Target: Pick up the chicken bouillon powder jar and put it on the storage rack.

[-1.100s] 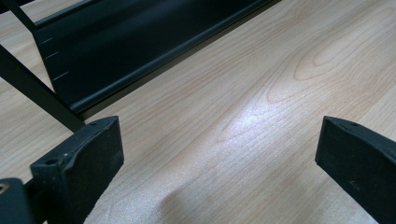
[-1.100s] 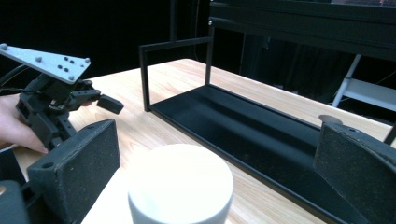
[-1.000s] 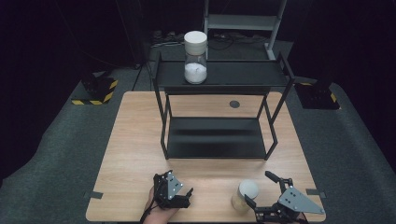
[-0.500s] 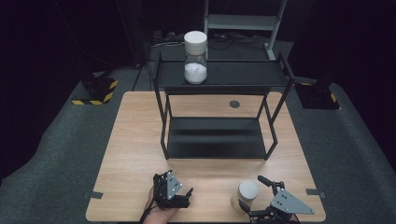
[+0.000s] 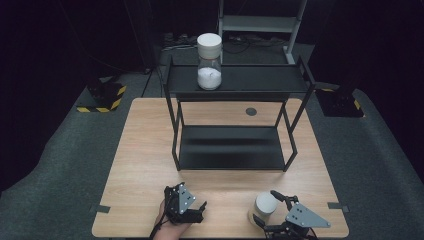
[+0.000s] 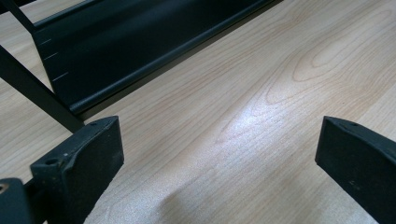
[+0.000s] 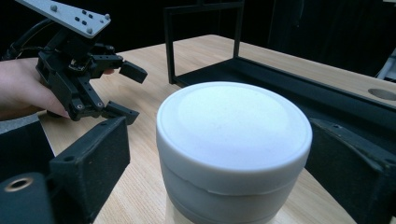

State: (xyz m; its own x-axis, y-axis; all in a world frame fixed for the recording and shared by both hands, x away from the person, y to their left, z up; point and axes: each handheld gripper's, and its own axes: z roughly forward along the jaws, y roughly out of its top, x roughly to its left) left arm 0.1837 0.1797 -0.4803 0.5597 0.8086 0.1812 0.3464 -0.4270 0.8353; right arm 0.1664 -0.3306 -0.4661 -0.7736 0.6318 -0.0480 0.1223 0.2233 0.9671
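Note:
A jar with a white lid (image 5: 265, 204) (image 7: 233, 126) stands on the wooden table (image 5: 145, 150) near its front edge, right of centre. My right gripper (image 5: 266, 207) (image 7: 219, 163) has a jaw on each side of the lid. Its jaws have just been closing; a narrow gap still shows at the left pad, so it is open. My left gripper (image 5: 200, 212) (image 6: 219, 154) (image 7: 128, 92) rests low at the front, left of the jar, held in a hand, open over bare wood. A second white-lidded jar (image 5: 209, 60), part-filled with white powder, stands on the black rack's top shelf (image 5: 260, 80).
The black two-tier rack takes up the middle of the table; its lower shelf (image 5: 230, 147) (image 6: 140, 42) is bare. A dark round hole (image 5: 251, 111) sits in the tabletop behind the rack. Yellow-black striped blocks (image 5: 102, 100) lie on the floor at the left.
My right gripper has edged left around the front jar and its jaws have narrowed on either side of the lid. The left gripper has stayed put.

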